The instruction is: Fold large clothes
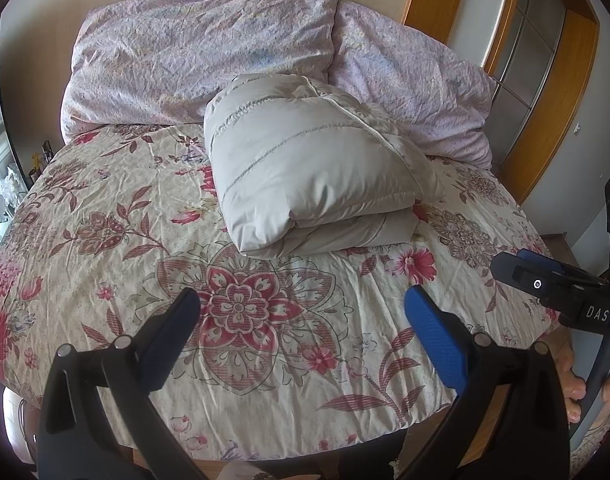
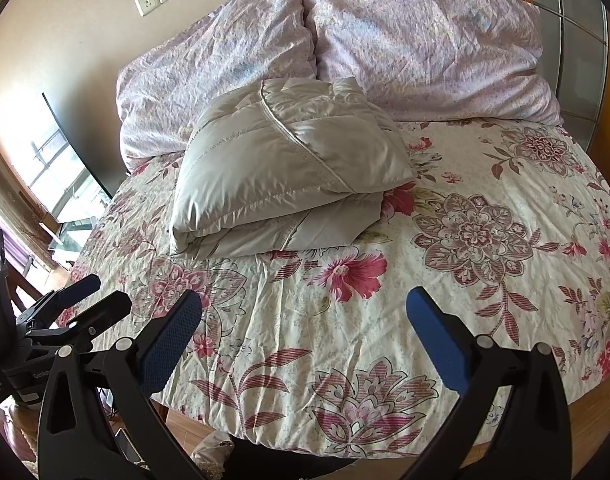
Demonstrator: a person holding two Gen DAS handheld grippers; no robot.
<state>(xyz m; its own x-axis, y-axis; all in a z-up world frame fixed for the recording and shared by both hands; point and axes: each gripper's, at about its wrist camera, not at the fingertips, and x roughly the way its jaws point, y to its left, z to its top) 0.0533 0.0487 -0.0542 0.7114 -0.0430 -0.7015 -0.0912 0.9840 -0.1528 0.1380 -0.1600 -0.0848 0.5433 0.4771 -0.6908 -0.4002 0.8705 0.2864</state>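
Observation:
A pale grey quilted down jacket (image 1: 305, 168) lies folded into a thick bundle on the flowered bedspread (image 1: 265, 360), in front of the pillows. It also shows in the right wrist view (image 2: 281, 168). My left gripper (image 1: 301, 300) is open and empty, held above the bed's near part, well short of the jacket. My right gripper (image 2: 303, 304) is open and empty too, above the bedspread (image 2: 385, 340) near the front edge. The right gripper shows at the right edge of the left wrist view (image 1: 529, 268), and the left gripper at the left of the right wrist view (image 2: 93, 296).
Two lilac pillows (image 1: 201, 52) (image 2: 425, 44) lean against the wall behind the jacket. A wooden door frame (image 1: 545, 92) stands at the right. A window and a dark screen (image 2: 77, 144) are at the left. The bed's wooden front edge (image 2: 593, 412) shows below.

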